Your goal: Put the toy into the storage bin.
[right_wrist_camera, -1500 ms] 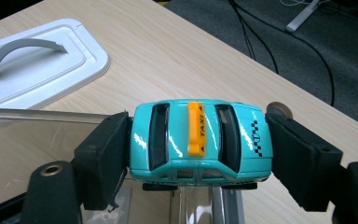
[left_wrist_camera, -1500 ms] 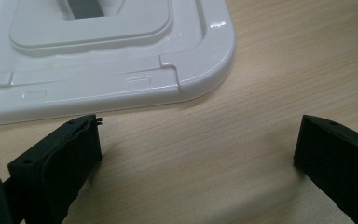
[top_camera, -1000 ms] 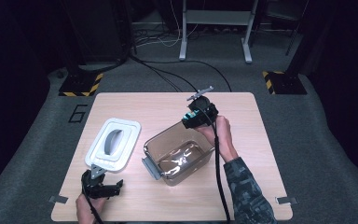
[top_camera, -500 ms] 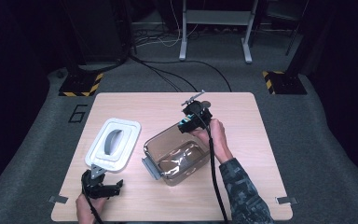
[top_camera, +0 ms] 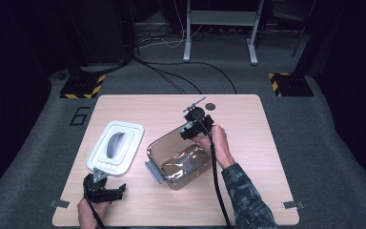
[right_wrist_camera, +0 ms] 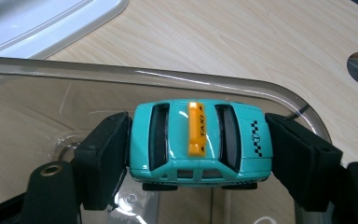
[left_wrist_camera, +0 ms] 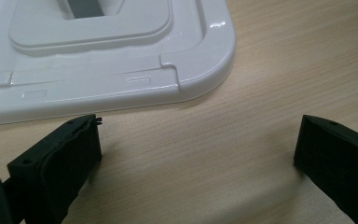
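Two tools are working over the wooden bench (top_camera: 248,143). The right tool (right_wrist_camera: 198,156) is gripping a turquoise toy taxi (right_wrist_camera: 200,140), its jaws clamped on the car's front and rear ends. It is holding the car just above the far rim of a clear plastic container (top_camera: 178,160), which is sitting near the middle of the bench. In the high view the right tool (top_camera: 195,125) is hovering at that same far edge, with the person's right hand (top_camera: 217,143) behind it. The left tool (left_wrist_camera: 191,154) is resting low over the bench with its jaws wide apart and nothing between them, just short of the near edge of a white lid (left_wrist_camera: 107,56).

Risks from here, as a judgement:
- The car is being pinched on smooth painted ends, so it could rotate or slip out if the grip loosens early.
- A release from this position could land the wheels on the container rim and send the car rolling onto the bench rather than inside.
- A descent too close to the wall could knock the light container aside.

Limits of visibility: the car's wheels are mostly hidden beneath its body, the container floor is blurred by reflections, and the lid is cut off in both tool views. How high the car is hanging above the rim cannot be judged.
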Demonstrator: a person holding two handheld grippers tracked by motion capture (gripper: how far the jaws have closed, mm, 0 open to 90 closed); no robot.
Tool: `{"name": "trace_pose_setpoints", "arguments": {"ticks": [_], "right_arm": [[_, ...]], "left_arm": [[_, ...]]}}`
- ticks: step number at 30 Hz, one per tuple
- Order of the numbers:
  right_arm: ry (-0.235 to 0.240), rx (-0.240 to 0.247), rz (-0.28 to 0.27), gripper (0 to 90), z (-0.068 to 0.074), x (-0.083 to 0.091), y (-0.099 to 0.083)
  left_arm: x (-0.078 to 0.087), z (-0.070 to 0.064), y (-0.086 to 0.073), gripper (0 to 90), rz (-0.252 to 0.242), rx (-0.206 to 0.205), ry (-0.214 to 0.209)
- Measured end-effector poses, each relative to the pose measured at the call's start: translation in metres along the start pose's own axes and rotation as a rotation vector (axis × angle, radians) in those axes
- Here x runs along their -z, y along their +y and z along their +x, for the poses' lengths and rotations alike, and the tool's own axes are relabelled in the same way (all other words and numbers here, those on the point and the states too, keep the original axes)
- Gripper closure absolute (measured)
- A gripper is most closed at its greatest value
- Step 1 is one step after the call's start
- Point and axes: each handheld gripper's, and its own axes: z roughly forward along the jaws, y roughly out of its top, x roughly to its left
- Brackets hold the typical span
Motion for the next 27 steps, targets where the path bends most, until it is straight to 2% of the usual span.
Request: {"name": "trace_pose_setpoints", "arguments": {"ticks": [10, 27], "right_arm": [[0.012, -0.019, 0.024, 24.0, 0.000, -0.009, -0.001], [0.007, -0.037, 0.078, 23.9, 0.004, -0.020, 0.001]], "left_arm": [[0.000, 0.000, 0.000, 0.2, 0.000, -0.001, 0.000], [0.000, 0.000, 0.000, 0.2, -0.003, -0.003, 0.003]]}}
